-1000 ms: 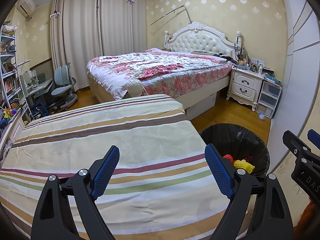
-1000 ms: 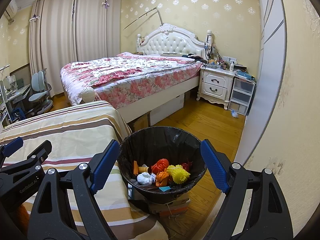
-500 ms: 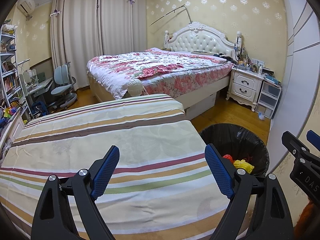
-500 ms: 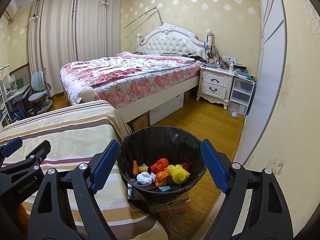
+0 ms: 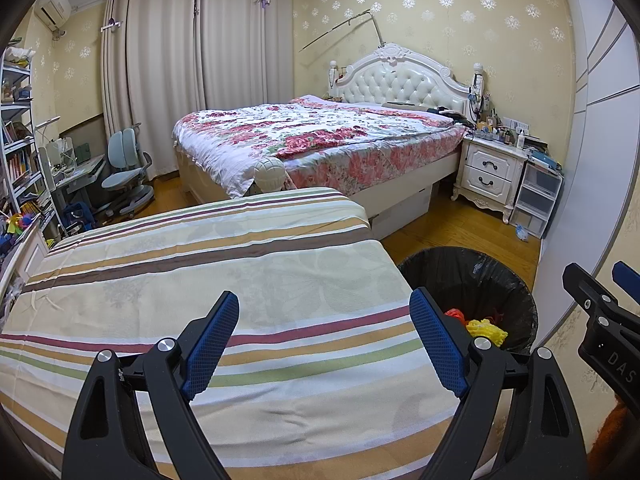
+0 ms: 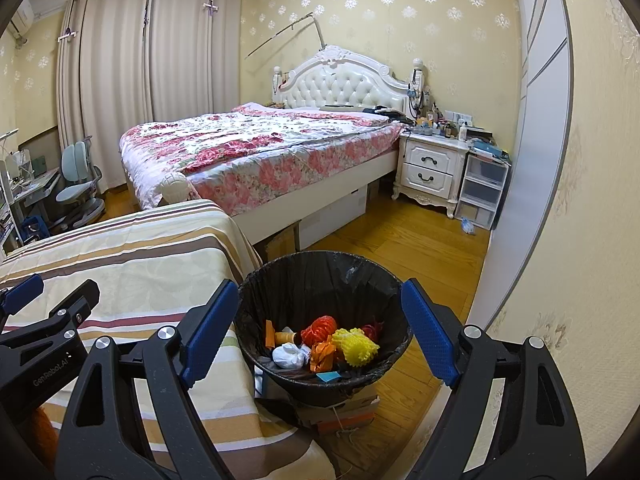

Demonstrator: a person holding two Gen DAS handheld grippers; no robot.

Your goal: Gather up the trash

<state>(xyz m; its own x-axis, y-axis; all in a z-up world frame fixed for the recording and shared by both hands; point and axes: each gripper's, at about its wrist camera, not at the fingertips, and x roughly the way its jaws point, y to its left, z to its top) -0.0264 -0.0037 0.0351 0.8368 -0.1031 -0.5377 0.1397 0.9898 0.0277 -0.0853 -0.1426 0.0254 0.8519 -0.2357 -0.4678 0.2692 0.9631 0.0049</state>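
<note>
A round bin with a black liner (image 6: 320,276) stands on the floor beside the striped bed (image 6: 132,256). Inside it lie several bits of trash: a yellow net (image 6: 356,346), an orange net (image 6: 320,326), a white wad (image 6: 288,355). My right gripper (image 6: 320,332) hangs above the bin, open, with nothing between its blue pads. My left gripper (image 5: 325,338) is open over the striped bedspread (image 5: 224,264), also with nothing in it. The same bin (image 5: 472,276) shows at the right of the left wrist view.
A big bed with a floral cover (image 5: 320,140) fills the back of the room. A white nightstand (image 6: 432,168) and plastic drawers (image 6: 480,188) stand by the wall. A desk chair (image 5: 128,172) and shelves (image 5: 20,168) are at left. A cardboard box (image 6: 344,412) sits under the bin.
</note>
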